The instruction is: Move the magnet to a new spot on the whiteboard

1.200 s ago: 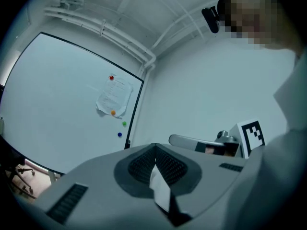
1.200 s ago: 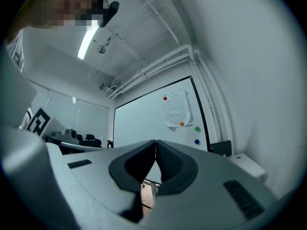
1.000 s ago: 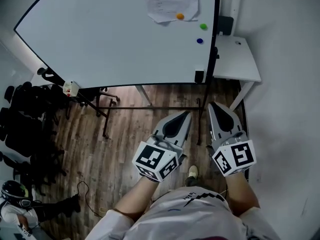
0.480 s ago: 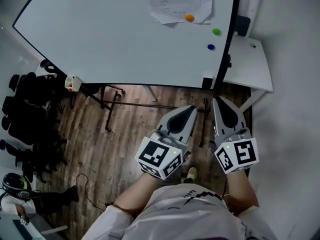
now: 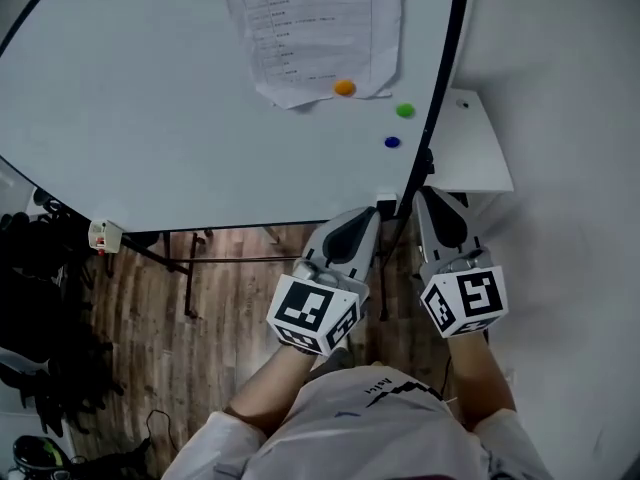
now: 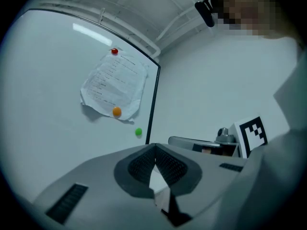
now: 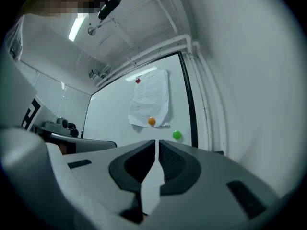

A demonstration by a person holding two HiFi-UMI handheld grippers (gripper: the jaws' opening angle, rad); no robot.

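The whiteboard [image 5: 150, 118] stands ahead with a printed paper [image 5: 310, 28] pinned to it. An orange magnet [image 5: 344, 88] holds the paper's lower edge; a green magnet [image 5: 404, 111] and a blue magnet [image 5: 391, 142] sit near the board's black right edge. A red magnet [image 6: 114, 51] holds the paper's top. My left gripper [image 5: 362, 218] and right gripper [image 5: 437, 200] are side by side below the magnets, short of the board, both shut and empty. The orange magnet [image 7: 151, 121] and green magnet [image 7: 177, 135] show just above the right jaws.
A white desk [image 5: 470, 158] stands right of the board against the pale wall. The board's black stand legs [image 5: 190, 268] rest on the wooden floor. Black chairs [image 5: 30, 258] crowd the left. A small red-and-white object [image 5: 103, 236] sits at the board's lower left corner.
The whiteboard and magnets have grown larger and slid down in the head view as both grippers moved toward the board. Both stay shut.
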